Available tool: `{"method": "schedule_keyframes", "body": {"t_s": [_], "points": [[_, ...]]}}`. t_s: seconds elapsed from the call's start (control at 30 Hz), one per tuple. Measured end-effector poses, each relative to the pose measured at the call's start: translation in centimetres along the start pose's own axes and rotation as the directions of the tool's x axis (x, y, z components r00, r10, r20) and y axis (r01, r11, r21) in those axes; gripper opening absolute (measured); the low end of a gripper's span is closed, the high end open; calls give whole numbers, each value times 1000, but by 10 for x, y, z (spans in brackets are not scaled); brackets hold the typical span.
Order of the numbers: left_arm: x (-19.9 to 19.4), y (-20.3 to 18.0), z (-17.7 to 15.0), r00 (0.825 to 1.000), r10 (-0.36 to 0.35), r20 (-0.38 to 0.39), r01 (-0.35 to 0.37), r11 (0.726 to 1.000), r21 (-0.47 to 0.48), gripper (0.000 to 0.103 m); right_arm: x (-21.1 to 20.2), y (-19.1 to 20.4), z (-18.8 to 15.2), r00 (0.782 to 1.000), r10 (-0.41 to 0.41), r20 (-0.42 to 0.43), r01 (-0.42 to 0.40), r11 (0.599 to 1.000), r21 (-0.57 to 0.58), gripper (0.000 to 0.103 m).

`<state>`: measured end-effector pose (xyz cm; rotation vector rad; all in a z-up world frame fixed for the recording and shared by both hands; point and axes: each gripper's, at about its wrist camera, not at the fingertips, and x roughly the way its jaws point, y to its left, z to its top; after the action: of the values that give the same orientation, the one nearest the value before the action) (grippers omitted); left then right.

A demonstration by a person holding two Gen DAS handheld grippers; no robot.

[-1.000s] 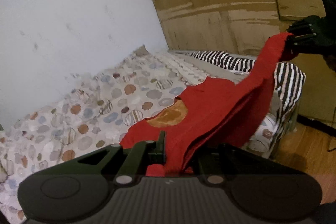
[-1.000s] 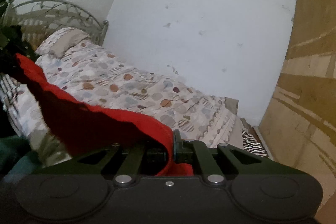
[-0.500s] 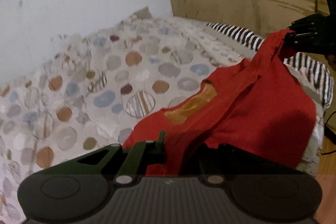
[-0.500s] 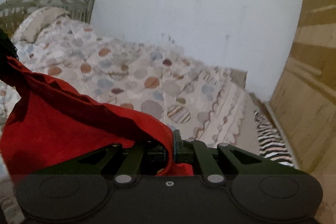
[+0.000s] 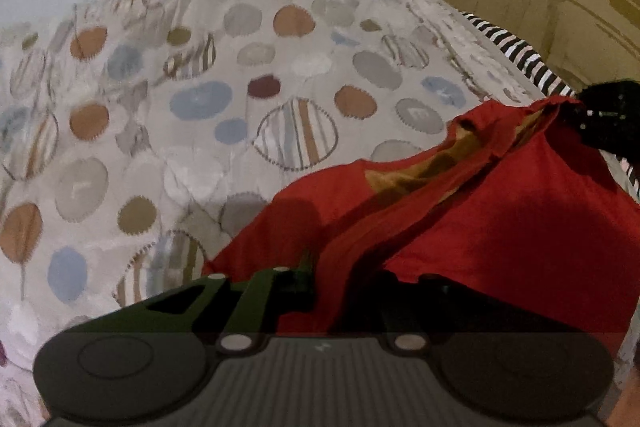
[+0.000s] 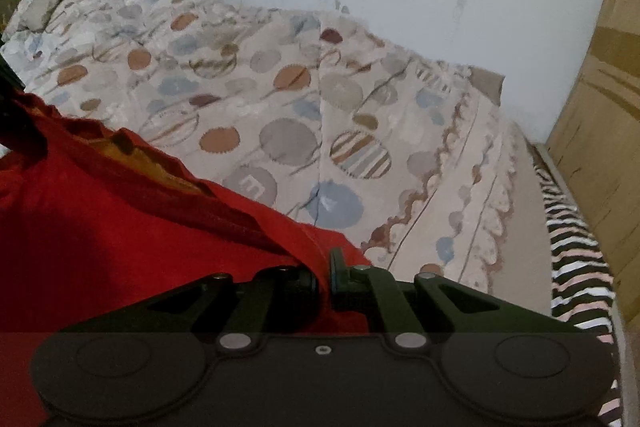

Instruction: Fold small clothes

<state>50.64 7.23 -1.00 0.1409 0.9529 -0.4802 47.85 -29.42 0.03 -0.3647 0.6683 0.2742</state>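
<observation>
**Both claws lower the red shirt to the bed**

Left claw (image 5: 320, 279) pinches one edge of the shirt (image 5: 500, 219), its jaws just easing apart with cloth between them; right claw (image 6: 325, 277) is clamped on the other edge. The shirt sags between them onto the spotted quilt (image 5: 200, 107). A second ago it hung higher, stretched taut; now the quilt fills both views.

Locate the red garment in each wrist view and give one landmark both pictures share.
Left wrist view: the red garment fills the lower right, running up to the right edge of the picture.
Right wrist view: the red garment fills the lower left, reaching the picture's left edge.
Shared landmark: the striped circle on the bedspread, just beyond the garment's far edge.
</observation>
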Motion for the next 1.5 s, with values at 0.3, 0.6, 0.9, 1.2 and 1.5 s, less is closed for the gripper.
{"method": "schedule_keyframes", "body": {"t_s": [0.3,0.6,0.9,1.2,1.5], "points": [[-16,45,9,998,-31,48,39,983,-181,25,25,-5,-6,998,11,-58,-9,999,34,10],[-49,56,-5,973,171,158,-119,949,-293,72,23,-13,-10,999,-21,-48,25,996,87,45],[-65,-9,-55,922,242,303,-170,955,-245,100,-7,-29,-22,995,-61,82,47,986,161,102],[-28,-32,-73,928,311,207,-264,938,-226,100,-16,-32,-30,994,46,99,-59,990,129,102],[-19,-8,-93,940,299,162,-227,907,-355,101,-12,-1,-30,992,125,33,-123,991,-59,102]]}}
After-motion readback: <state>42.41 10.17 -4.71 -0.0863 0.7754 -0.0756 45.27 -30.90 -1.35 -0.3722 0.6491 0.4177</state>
